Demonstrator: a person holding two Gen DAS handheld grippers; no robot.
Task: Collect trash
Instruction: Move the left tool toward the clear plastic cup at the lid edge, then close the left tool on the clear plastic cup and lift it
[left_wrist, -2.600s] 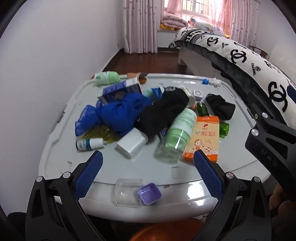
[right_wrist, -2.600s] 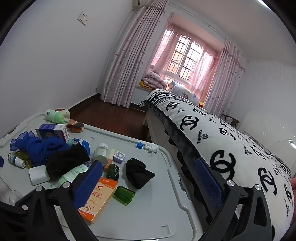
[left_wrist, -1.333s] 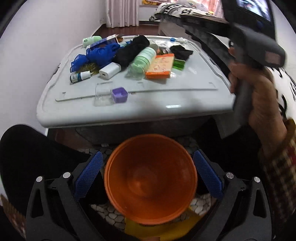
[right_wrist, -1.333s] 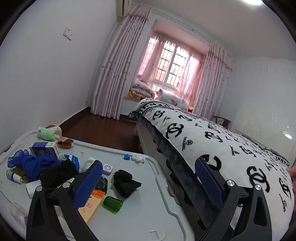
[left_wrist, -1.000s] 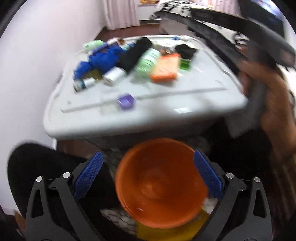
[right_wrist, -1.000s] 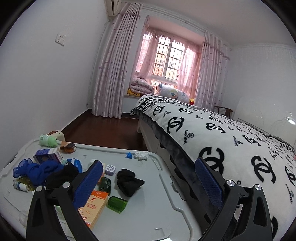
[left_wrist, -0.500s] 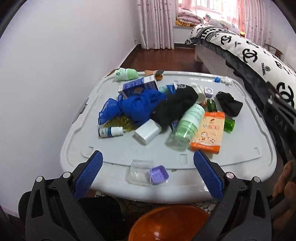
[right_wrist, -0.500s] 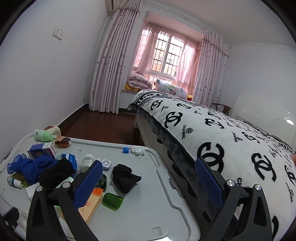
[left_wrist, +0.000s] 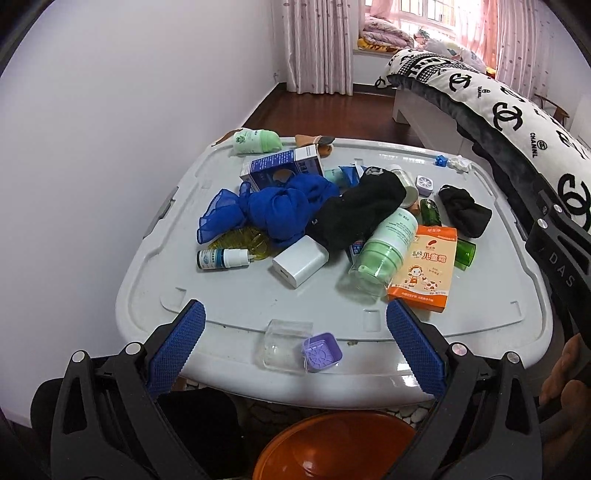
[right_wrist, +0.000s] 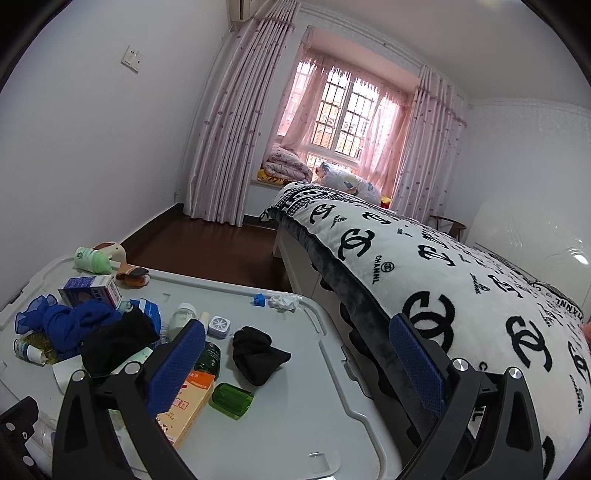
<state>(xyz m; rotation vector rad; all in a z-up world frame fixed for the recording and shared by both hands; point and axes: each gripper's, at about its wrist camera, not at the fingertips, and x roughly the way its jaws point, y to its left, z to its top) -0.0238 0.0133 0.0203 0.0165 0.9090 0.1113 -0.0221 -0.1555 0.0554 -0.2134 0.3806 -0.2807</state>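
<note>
Both tongs, left (left_wrist: 295, 345) and right (right_wrist: 297, 363), gape wide, empty; likely next: pick the cap (left_wrist: 321, 351) at lower centre off the desk (left_wrist: 236, 295).

We see only the upper rim of the orange bowl (left_wrist: 334, 448), cut off by the bottom edge of the left wrist view. The black cloth (left_wrist: 356, 214) hides part of the green pump bottle (left_wrist: 386, 245), and the print on the orange box (left_wrist: 424, 267) is too small to read. In the right wrist view, the bed (right_wrist: 461, 280) runs out of the frame at right.

I'm facing grey bin lid (left_wrist: 236, 295) carrying orange box (left_wrist: 424, 271), white charger (left_wrist: 300, 261), blue scarf (left_wrist: 273, 210), black sock (left_wrist: 466, 210), purple cap (left_wrist: 320, 352)
</note>
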